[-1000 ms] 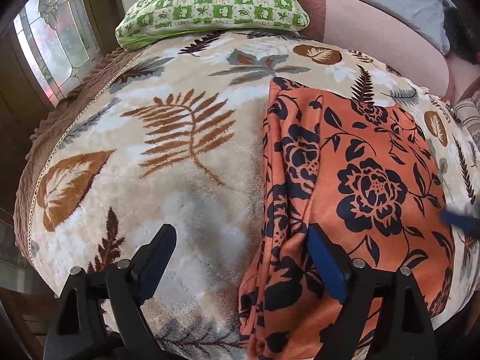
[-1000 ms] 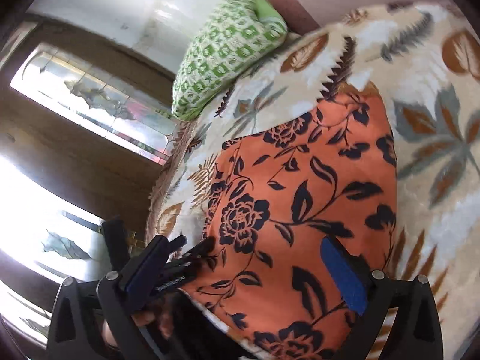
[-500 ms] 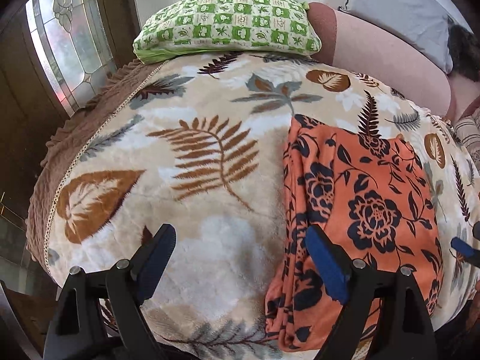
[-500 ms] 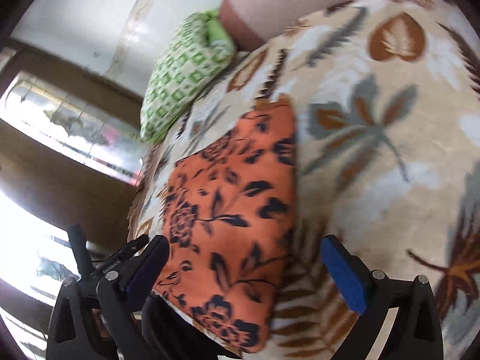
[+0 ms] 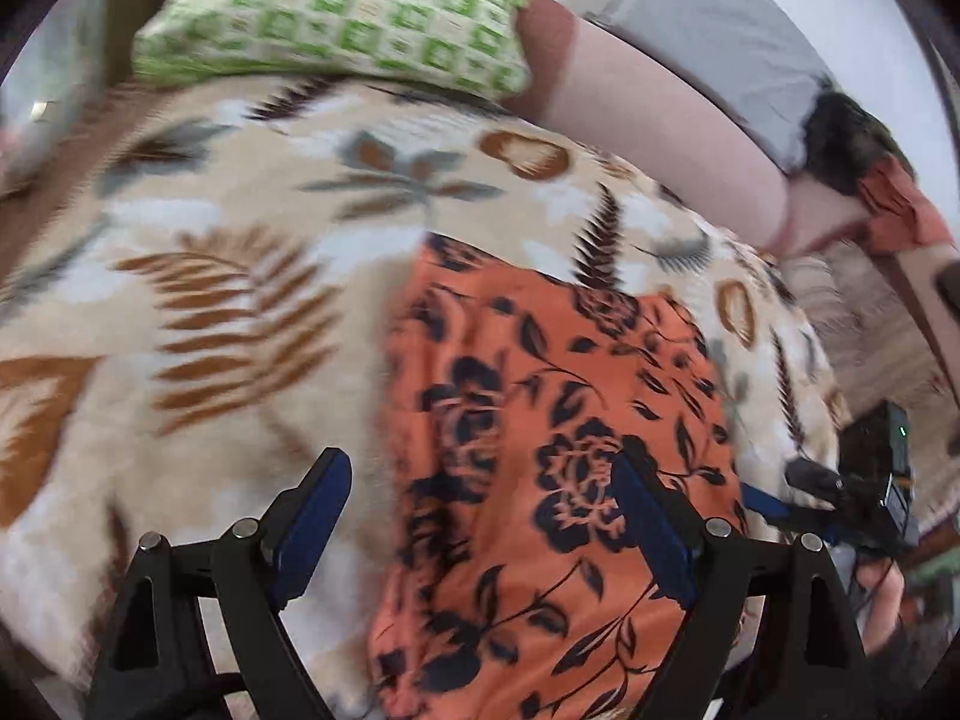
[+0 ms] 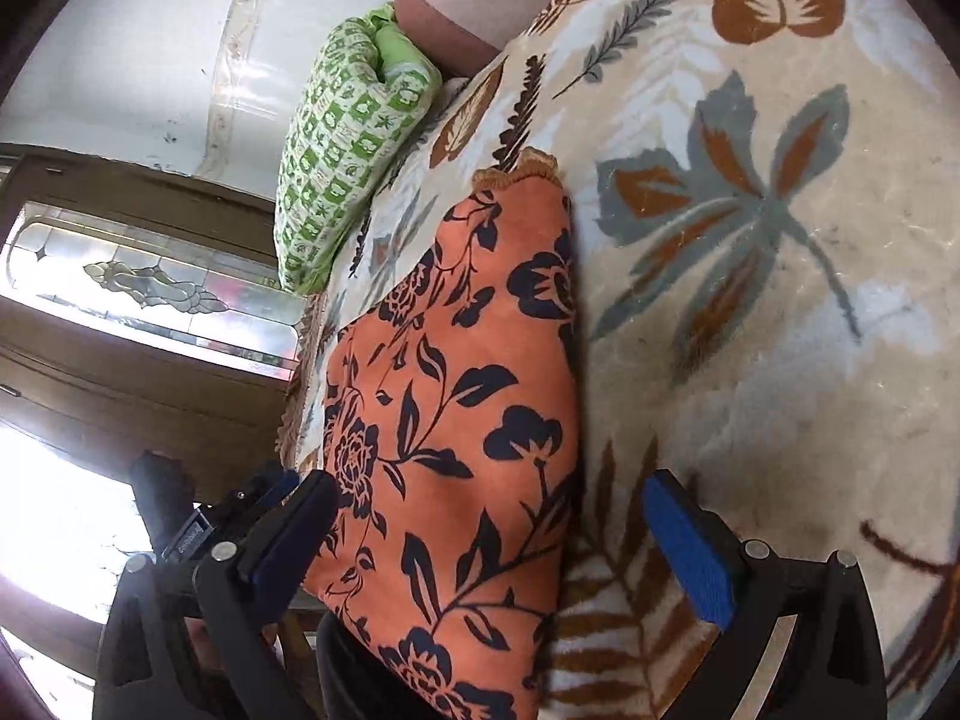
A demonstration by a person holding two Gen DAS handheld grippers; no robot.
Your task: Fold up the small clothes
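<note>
An orange garment with a dark blue flower print [image 5: 540, 450] lies folded on the leaf-patterned blanket [image 5: 210, 300], reaching down to the bed's near edge. My left gripper [image 5: 480, 516] hangs open above its left border, one blue pad over the blanket, the other over the cloth, holding nothing. In the right wrist view the same garment [image 6: 456, 408] lies as a long folded strip, and my right gripper [image 6: 486, 534] stands open astride its right border, nothing between the pads. The right gripper [image 5: 864, 492] also shows at the right edge of the left wrist view.
A green checked pillow [image 5: 336, 18] lies at the head of the bed, next to a pink bolster [image 5: 648, 114] and a grey pillow [image 5: 720, 30]. A wooden door with patterned glass [image 6: 138, 294] stands left of the bed. More blanket [image 6: 780, 240] spreads right of the garment.
The left view has tilted and swung right, so the garment now sits between its fingers. The right gripper has slid off the cloth's middle to its right border. Both stayed open.
</note>
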